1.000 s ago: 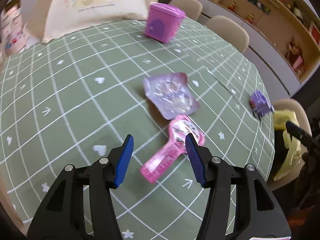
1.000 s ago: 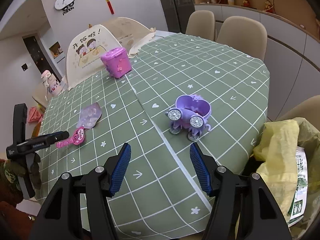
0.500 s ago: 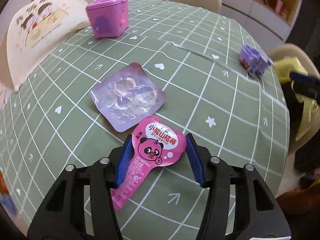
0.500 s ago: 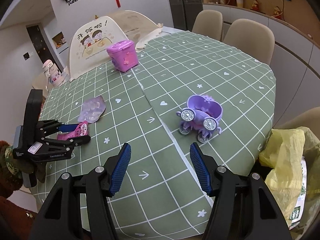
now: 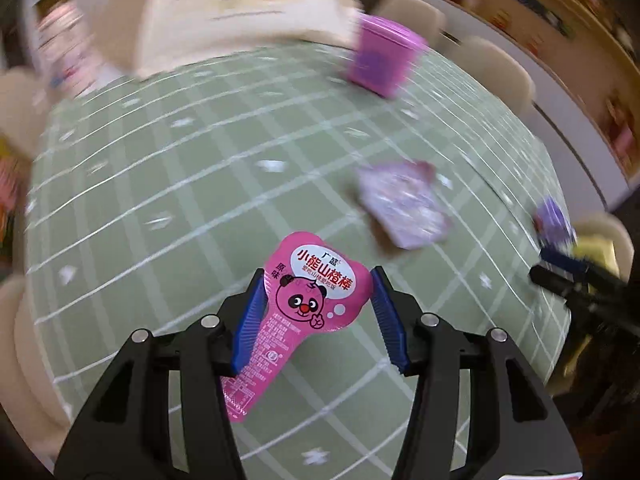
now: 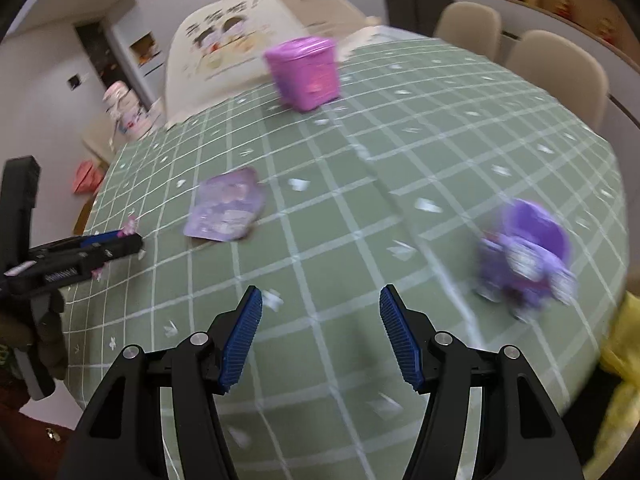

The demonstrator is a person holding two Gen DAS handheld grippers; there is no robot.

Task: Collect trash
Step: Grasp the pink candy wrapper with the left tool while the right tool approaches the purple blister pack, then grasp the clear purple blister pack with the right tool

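Observation:
A pink panda snack wrapper (image 5: pixel 316 292) stands sharp between the blue pads of my left gripper (image 5: pixel 318 276), which is shut on its wide head, while the table behind it is blurred. A crumpled purple wrapper (image 5: pixel 404 204) lies flat on the green checked tablecloth (image 5: pixel 180 200) beyond it. In the right wrist view that purple wrapper (image 6: pixel 228 210) lies ahead and to the left of my right gripper (image 6: pixel 320 292), which hangs open above the cloth with nothing between its fingers. The left gripper (image 6: pixel 120 240) shows at that view's left edge.
A purple toy carriage (image 6: pixel 524 256) stands near the table's right edge. A pink-purple box (image 6: pixel 304 74) sits at the far side, before a cream food cover (image 6: pixel 224 40). A yellow trash bag (image 6: pixel 624 344) hangs off the table's right. Beige chairs (image 6: pixel 560 68) ring the table.
The left gripper closed on the pink wrapper and carried it off the cloth. The right gripper swung left, so the carriage now lies to its right and the purple wrapper is nearer.

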